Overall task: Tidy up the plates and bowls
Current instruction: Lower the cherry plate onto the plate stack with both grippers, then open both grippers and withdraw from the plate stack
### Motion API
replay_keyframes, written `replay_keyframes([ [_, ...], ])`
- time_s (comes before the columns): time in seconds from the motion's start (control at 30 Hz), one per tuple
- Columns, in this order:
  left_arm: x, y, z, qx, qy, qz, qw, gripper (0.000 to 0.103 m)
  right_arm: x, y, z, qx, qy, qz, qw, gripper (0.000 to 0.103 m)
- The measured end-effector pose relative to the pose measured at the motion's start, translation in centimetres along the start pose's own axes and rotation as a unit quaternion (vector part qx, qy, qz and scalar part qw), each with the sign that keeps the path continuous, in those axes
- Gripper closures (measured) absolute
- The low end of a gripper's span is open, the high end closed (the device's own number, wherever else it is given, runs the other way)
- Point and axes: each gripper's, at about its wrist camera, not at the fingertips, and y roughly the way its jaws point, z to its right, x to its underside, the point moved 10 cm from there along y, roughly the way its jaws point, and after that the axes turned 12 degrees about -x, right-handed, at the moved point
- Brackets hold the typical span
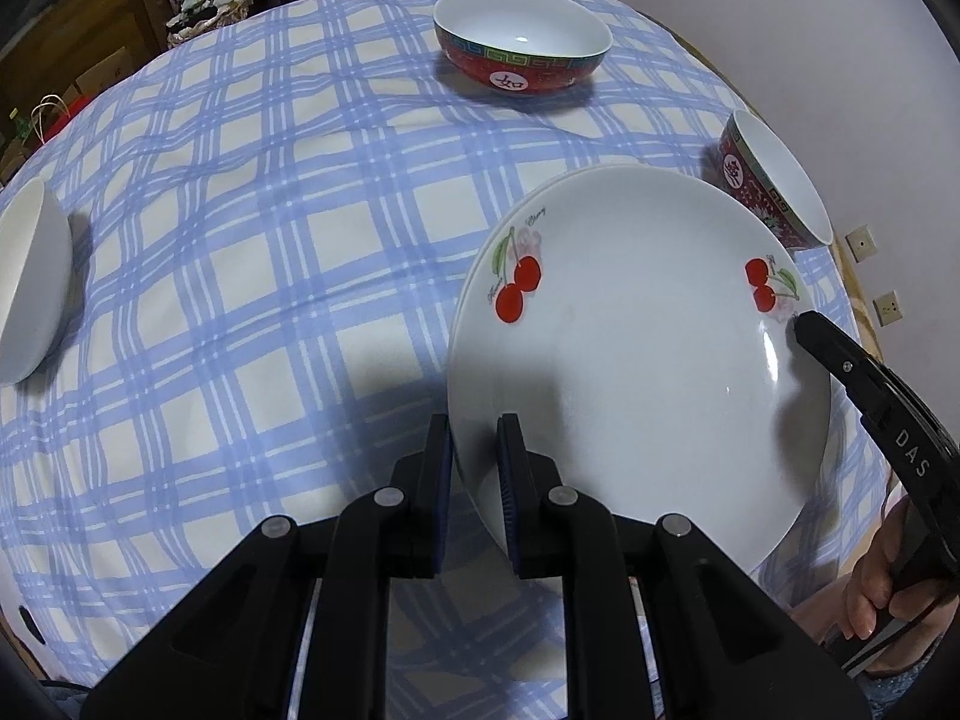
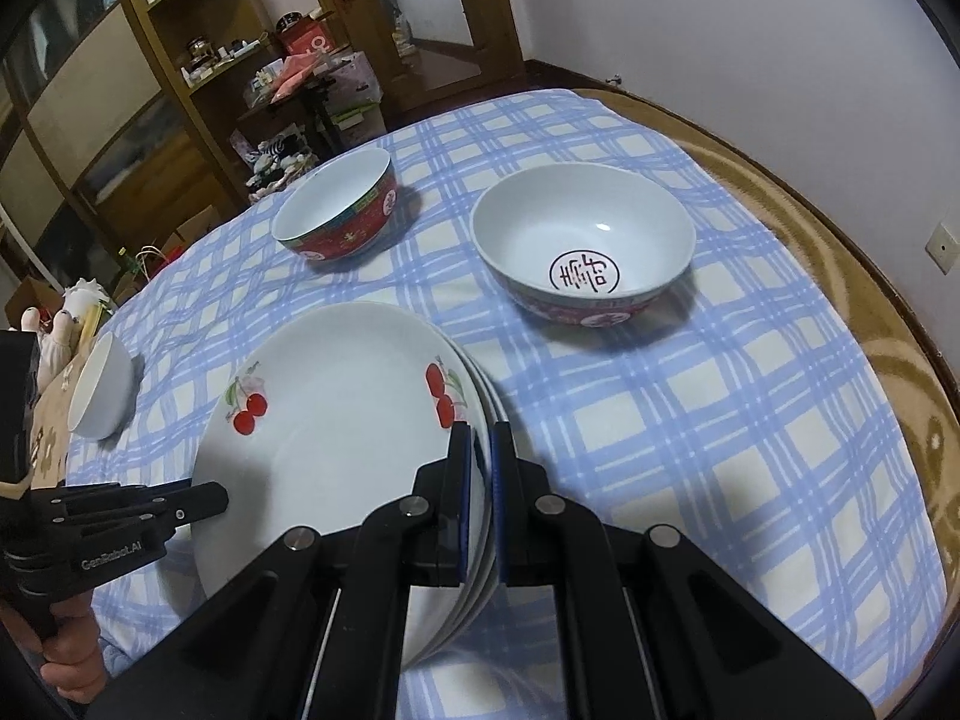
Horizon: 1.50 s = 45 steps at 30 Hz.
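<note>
A stack of white plates with red cherry prints (image 1: 636,360) is held a little above the blue checked tablecloth (image 1: 240,276). My left gripper (image 1: 474,444) is shut on the stack's near-left rim. My right gripper (image 2: 483,456) is shut on the stack (image 2: 336,432) at its right rim; it shows in the left wrist view (image 1: 798,324) at the plate's right edge. Two red patterned bowls stand beyond the stack, one far (image 1: 519,42) (image 2: 336,210) and one at the right (image 1: 774,180) (image 2: 585,246). A small plain white bowl (image 1: 30,282) (image 2: 99,387) stands at the left.
The round table's brown rim (image 2: 864,276) shows at the right, close to a white wall. Wooden shelves and cluttered boxes (image 2: 198,72) stand past the table's far-left side. The left gripper shows in the right wrist view (image 2: 198,501).
</note>
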Motion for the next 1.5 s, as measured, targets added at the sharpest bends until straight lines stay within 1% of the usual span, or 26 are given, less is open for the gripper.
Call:
replay_keyframes([
  [0.3,-0.4,0.4,0.1,0.003,0.003,-0.004,1.0000,0.087,-0.3,0.2,-0.1,0.020,-0.019,0.006,1.000,0.096],
  [0.47,-0.6,0.6,0.1,0.007,0.009,-0.011,0.9999,0.087,-0.4,0.2,-0.1,0.018,-0.022,0.001,1.000,0.096],
  [0.7,-0.9,0.2,-0.4,0.008,0.001,-0.006,1.0000,0.086,-0.3,0.3,0.0,0.030,-0.025,-0.003,0.999,0.095],
  [0.9,-1.0,-0.2,-0.5,-0.003,0.004,0.003,1.0000,0.086,-0.3,0.4,0.0,0.034,-0.027,-0.004,0.999,0.093],
  [1.0,-0.7,-0.4,-0.9,0.003,-0.004,0.003,1.0000,0.085,-0.3,0.3,-0.1,0.035,-0.027,-0.006,0.999,0.092],
  [1.07,-0.4,-0.6,-1.1,0.014,-0.012,0.003,0.9998,0.085,-0.3,0.2,-0.1,0.035,-0.028,-0.007,0.999,0.091],
  [1.13,-0.2,-1.1,-1.2,0.020,-0.007,0.002,0.9998,0.086,-0.3,0.1,-0.1,0.034,-0.026,-0.006,0.999,0.091],
  [1.23,-0.6,-3.0,-1.8,0.014,-0.003,0.031,0.9994,0.086,-0.3,-0.1,-0.3,0.028,-0.025,-0.003,0.999,0.090],
  [1.33,-0.9,-4.9,-2.4,0.014,-0.006,0.047,0.9988,0.085,-0.3,-0.4,-0.7,0.023,-0.030,0.005,0.999,0.090],
  [1.4,-1.1,-5.8,-3.2,0.002,-0.011,0.054,0.9985,0.085,-0.3,-0.5,-1.3,0.023,-0.040,0.000,0.999,0.086],
  [1.43,-1.2,-6.2,-3.6,-0.006,-0.013,0.059,0.9982,0.085,-0.2,-0.6,-1.7,0.017,-0.047,-0.003,0.999,0.073],
  [1.47,-1.3,-6.7,-4.2,-0.018,-0.015,0.065,0.9976,0.085,-0.3,-0.8,-2.2,0.014,-0.055,-0.003,0.998,0.057],
  [1.5,-1.4,-7.2,-4.9,-0.029,-0.022,0.069,0.9969,0.085,-0.4,-1.1,-2.5,0.014,-0.060,0.000,0.998,0.051],
])
